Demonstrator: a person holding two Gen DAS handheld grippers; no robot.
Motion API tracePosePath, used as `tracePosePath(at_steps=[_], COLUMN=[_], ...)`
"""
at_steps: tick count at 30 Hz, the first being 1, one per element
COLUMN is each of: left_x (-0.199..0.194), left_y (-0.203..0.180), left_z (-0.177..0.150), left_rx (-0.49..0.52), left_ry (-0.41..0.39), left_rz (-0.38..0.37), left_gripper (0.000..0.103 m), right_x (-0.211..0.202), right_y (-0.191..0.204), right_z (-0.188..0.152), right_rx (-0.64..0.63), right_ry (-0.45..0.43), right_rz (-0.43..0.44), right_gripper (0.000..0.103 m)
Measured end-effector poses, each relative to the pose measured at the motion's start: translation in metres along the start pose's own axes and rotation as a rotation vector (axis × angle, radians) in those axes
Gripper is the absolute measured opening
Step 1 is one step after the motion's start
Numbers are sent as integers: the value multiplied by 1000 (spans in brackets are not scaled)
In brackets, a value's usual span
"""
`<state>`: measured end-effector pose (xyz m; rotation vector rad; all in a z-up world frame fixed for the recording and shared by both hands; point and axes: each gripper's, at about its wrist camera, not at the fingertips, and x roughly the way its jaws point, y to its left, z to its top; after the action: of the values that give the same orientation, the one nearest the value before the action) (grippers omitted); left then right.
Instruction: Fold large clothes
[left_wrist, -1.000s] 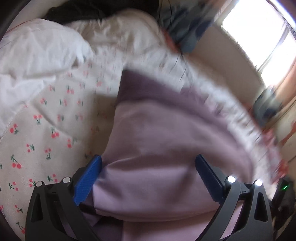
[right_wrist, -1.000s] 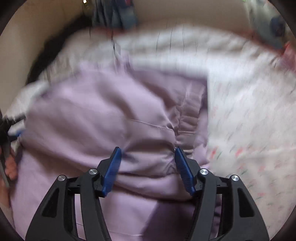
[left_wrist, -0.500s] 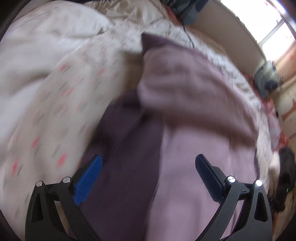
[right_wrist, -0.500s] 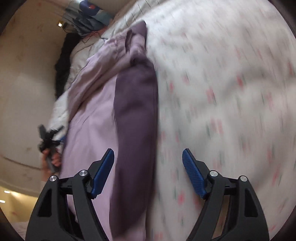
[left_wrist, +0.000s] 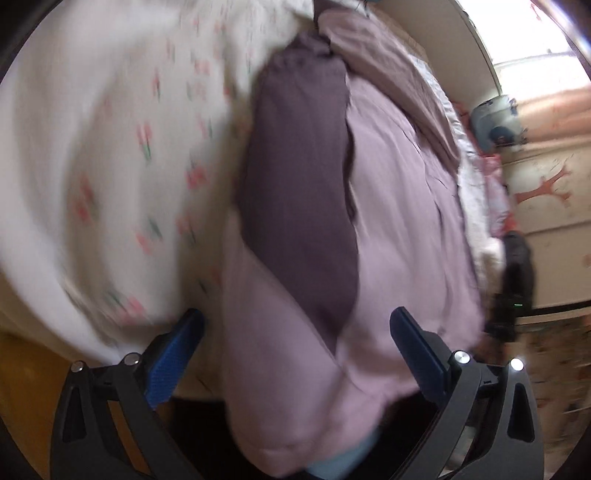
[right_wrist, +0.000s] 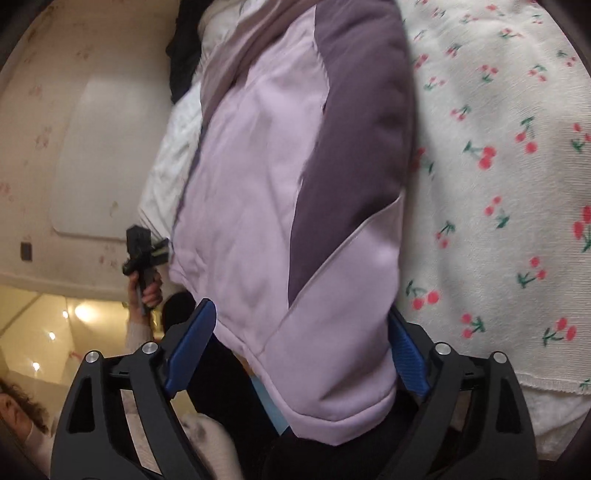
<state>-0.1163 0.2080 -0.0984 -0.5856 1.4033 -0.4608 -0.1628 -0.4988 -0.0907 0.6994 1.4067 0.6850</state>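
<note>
Lying along the bed's near edge on one cherry-print bedspread (right_wrist: 498, 166) is one lilac sweatshirt (right_wrist: 251, 192) with dark purple sleeves, overhanging slightly. Two grippers are hovering: left gripper (left_wrist: 295, 354) released; right gripper (right_wrist: 301, 343) spreading, jaws flanking its hem, not pinching.

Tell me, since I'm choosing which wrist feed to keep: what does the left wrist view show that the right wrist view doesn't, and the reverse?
Only the left wrist view shows the bright window and the wall with a red tree-like mark. Only the right wrist view shows the left gripper from outside, held in a hand past the bed's edge, and sharp cherry prints. Both show the lilac and dark purple garment lying on the cherry-print bedspread, its near end hanging off the bed between each view's own open jaws. The right gripper has just been opening.
</note>
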Motion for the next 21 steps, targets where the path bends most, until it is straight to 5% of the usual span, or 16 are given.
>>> tracePosePath(at_steps=[4,5,6,7,9,11,16,21], left_x=[21,20,21,19,13,-2,-62,-115], left_y=[-10,-13,-17,-21,-32,-36,-71,-116], left_z=[-12,-15,-15,-16,-18,-20,-20,-46], left_rx=[21,22,23,28,35,-2,21,129], left_ry=[89,92,89,73,30,-42,-218,-274], left_rz=[18,3,-13,-3,15,-40,-215,-299], left_gripper=[97,97,95,90,39,23,16,16], right_x=[2,3,5,5,2,-12,-68,-116], right_y=[-3,-5,-7,-10,-7,7,64,101], right_z=[-2,-4,-5,-8,-11,-12,-8,-35], right_rx=[9,6,4,4,-3,-31,-133,-212], right_ry=[-20,-35,-42,-53,-113,-195,-399,-451], right_rz=[28,38,35,23,40,83,176,190], right_gripper=[87,80,69,39,26,21,19,19])
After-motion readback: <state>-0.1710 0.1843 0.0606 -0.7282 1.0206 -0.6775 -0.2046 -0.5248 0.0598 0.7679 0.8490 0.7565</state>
